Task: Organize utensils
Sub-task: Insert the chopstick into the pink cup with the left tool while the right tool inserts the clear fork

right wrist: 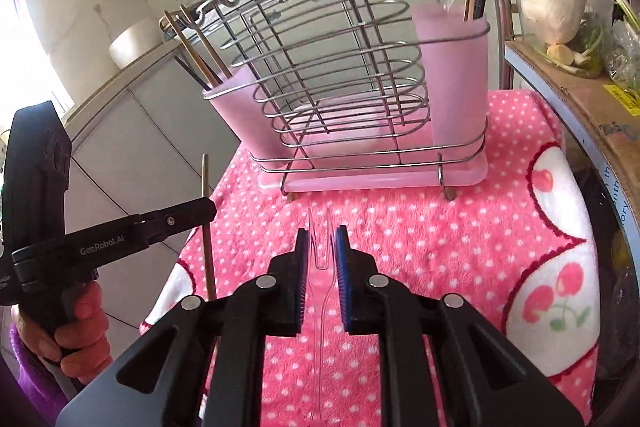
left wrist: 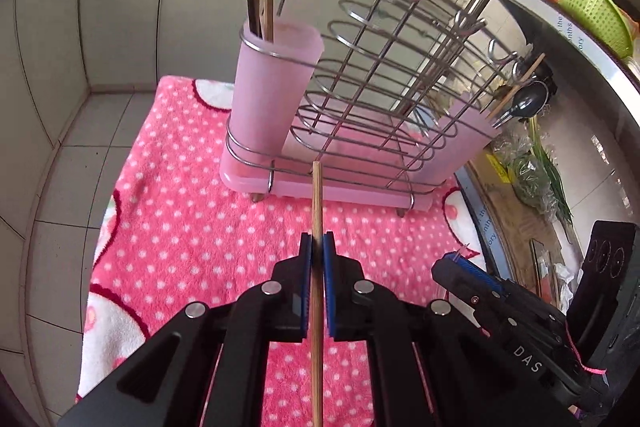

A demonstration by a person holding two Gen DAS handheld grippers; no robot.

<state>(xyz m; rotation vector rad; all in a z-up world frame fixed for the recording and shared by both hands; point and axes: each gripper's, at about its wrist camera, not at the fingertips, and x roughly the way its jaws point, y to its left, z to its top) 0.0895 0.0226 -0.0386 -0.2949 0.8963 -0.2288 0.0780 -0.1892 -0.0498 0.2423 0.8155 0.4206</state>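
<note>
Chopstick [left wrist: 317, 211]: light, stiff, slippery wood; clamped mid-shaft in closed left gripper [left wrist: 317, 247], above towel [left wrist: 192, 227]. Clear plastic fork [right wrist: 320, 239]: brittle, pinched at neck by nearly closed right gripper [right wrist: 322, 239], before rack [right wrist: 340, 75].

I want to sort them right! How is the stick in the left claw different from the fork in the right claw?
The chopstick is brown wood; the fork is see-through plastic. The chopstick ends in one blunt tip; the fork splits into prongs. Both are thin, pinched in a claw and aimed toward the rack.
</note>
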